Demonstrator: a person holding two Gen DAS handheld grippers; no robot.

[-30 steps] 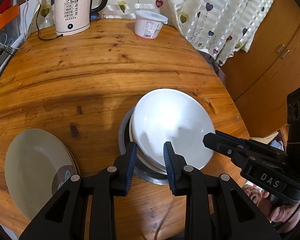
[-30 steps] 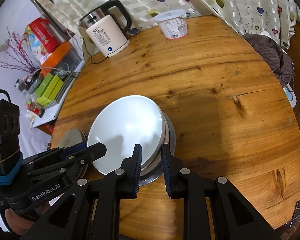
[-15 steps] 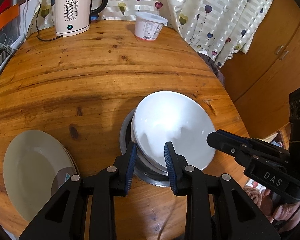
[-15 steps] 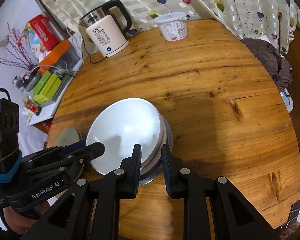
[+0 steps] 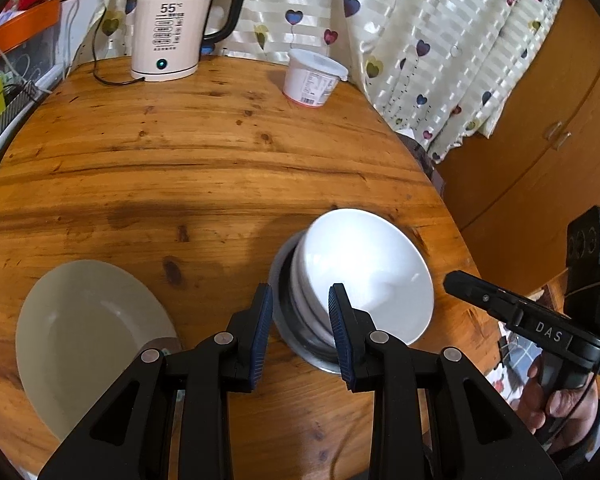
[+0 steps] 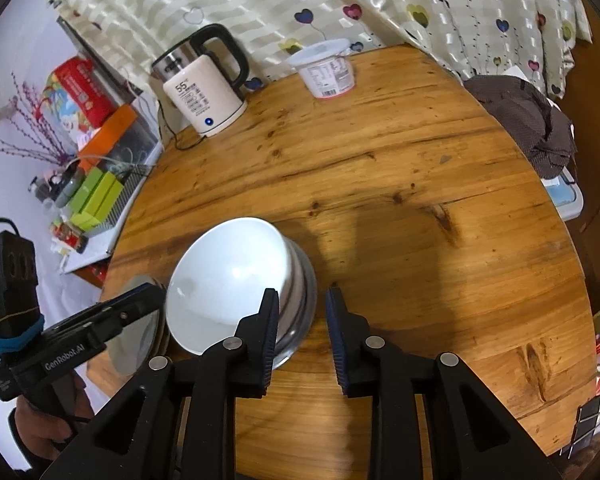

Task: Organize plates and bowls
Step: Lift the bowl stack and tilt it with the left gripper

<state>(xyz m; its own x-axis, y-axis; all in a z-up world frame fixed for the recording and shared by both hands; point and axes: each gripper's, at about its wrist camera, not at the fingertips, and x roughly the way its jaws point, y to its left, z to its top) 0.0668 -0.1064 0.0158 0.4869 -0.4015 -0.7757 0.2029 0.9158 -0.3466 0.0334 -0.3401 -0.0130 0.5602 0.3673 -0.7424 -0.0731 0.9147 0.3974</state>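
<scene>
Our right claw (image 6: 301, 330) had just spread its jaws off the white bowl (image 6: 228, 284), now beside its left finger, nested. Our left claw (image 5: 300, 330) stood apart, astride the stack's rim without clamping, so the bowls looked done; the plate (image 5: 88, 336) to its left remained.

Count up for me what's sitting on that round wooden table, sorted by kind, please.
Plates: 1, a pale plate
Bowl stacks: 1, white bowls nested in a metal bowl; I can't tell how many white ones
Kettles: 1, the electric kettle
Plastic tubs: 1, a lidded tub
Total: 4 groups, the individual bowl count unclear
</scene>
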